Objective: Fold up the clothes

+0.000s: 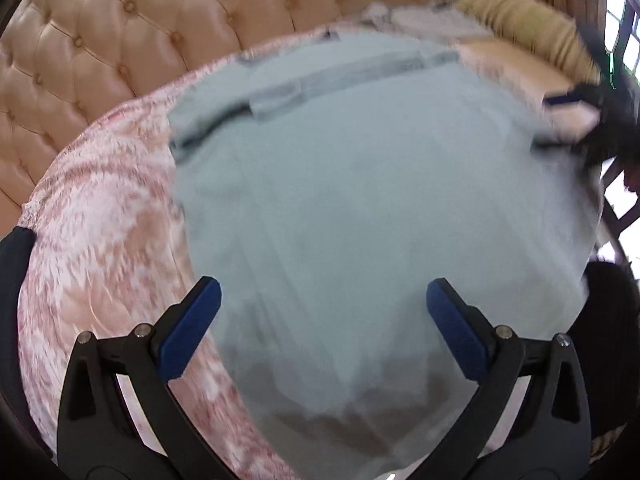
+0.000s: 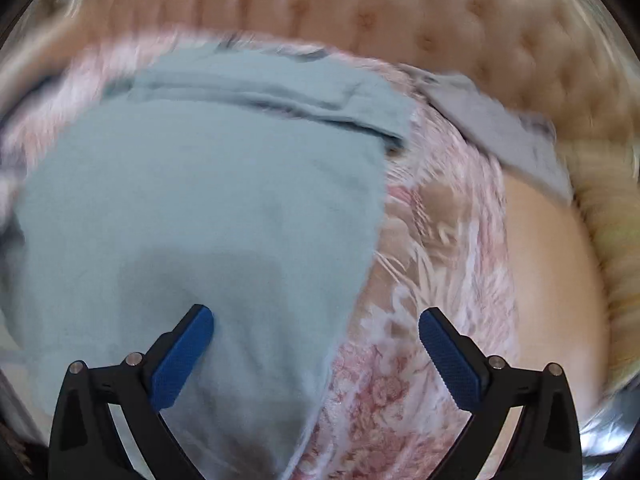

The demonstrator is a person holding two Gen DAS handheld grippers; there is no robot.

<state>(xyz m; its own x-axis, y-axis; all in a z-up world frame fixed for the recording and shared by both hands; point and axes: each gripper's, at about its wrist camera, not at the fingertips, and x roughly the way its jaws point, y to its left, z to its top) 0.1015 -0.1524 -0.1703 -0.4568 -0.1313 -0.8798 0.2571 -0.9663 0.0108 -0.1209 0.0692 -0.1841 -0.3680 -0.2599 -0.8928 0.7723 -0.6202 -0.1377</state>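
A pale blue-green garment (image 1: 360,200) lies spread flat on a pink floral cover (image 1: 104,240), with a sleeve folded across its far end (image 1: 280,96). My left gripper (image 1: 323,300) hovers open over the near part of the garment, nothing between its fingers. In the right wrist view the same garment (image 2: 200,200) fills the left half, its right edge running down the middle. My right gripper (image 2: 316,330) is open above that edge, its left finger over cloth and its right finger over the floral cover (image 2: 432,280). The right gripper (image 1: 560,120) also shows blurred at the garment's far right in the left wrist view.
A tufted beige sofa back (image 1: 140,20) curves behind the cover. A grey folded cloth (image 2: 500,136) lies at the far right near a tan fringed cushion (image 1: 520,20). Bare beige seat (image 2: 552,260) shows right of the cover. A window (image 1: 624,36) is at the far right.
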